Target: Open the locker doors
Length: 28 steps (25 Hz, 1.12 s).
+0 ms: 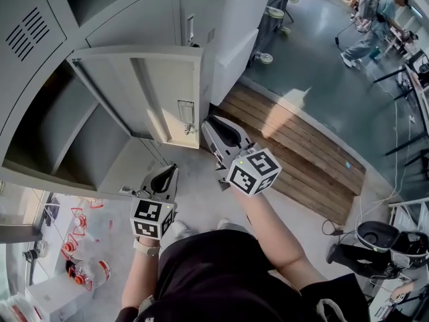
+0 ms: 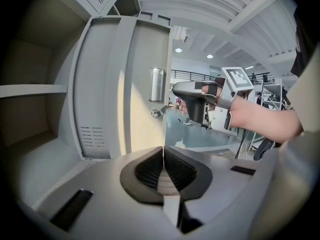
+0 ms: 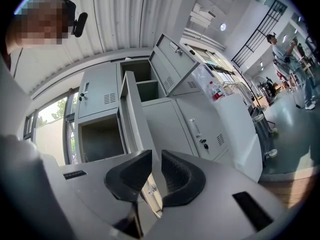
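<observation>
Pale floor [image 1: 201,203] lies under us, and we stand close before a bank of grey lockers [image 1: 40,25]. Nearest to us is our left gripper [image 2: 163,159], held low. Its jaws are pressed together with nothing between them, and it touches nothing. It points at the inner face of the open door [image 1: 164,92].

Our right gripper [image 3: 152,166] is higher and further forward, at the free edge of that door, just beside the latch [image 1: 186,113]. Its jaws stand a narrow way apart. In the right gripper view the door's edge runs straight down through the gap, but we cannot tell whether the pads touch the metal.

The door is swung well out from its locker, hinged at its left, and a shelf [image 1: 74,129] crosses the compartment behind it. To the right of it, a shut door [image 3: 172,124] carries a handle [image 3: 196,129]. Above that, an upper door [image 3: 175,66] tilts outward from its own locker.

Just beside the lockers stands a white cabinet [image 1: 234,52]. Wooden planks [image 1: 301,153] lie on the floor to our right. Well beyond them, on darker floor, is a person [image 1: 372,22].
</observation>
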{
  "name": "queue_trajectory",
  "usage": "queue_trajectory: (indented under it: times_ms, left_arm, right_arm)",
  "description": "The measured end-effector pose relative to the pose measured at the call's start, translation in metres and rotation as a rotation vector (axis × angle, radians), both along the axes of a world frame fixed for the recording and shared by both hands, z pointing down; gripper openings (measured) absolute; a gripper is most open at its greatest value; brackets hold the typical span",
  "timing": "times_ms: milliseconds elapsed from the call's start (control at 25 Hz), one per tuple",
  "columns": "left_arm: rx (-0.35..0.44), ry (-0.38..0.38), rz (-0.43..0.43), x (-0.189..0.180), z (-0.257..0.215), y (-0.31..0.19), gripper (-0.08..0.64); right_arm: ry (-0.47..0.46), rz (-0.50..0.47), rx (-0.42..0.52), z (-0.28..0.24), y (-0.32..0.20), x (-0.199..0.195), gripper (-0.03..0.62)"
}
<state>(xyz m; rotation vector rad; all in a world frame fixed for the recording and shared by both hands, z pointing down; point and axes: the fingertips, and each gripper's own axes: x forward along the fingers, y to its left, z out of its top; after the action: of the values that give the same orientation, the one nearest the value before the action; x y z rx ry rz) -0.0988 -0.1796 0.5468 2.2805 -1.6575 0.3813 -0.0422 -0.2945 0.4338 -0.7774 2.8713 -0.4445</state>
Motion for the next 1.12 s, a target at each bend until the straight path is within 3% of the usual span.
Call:
queue_trajectory:
  times_ms: [520, 1120]
  left_arm:
    - [0.058, 0.05, 0.116, 0.031, -0.006, -0.009, 0.018]
    - [0.102, 0.098, 0.284, 0.067, -0.011, -0.008, 0.018]
  right_arm:
    - [0.114, 0.055, -0.039, 0.041, 0.043, 0.043, 0.08]
    - [0.222, 0.212, -0.043, 0.065, 0.086, 0.122, 0.052]
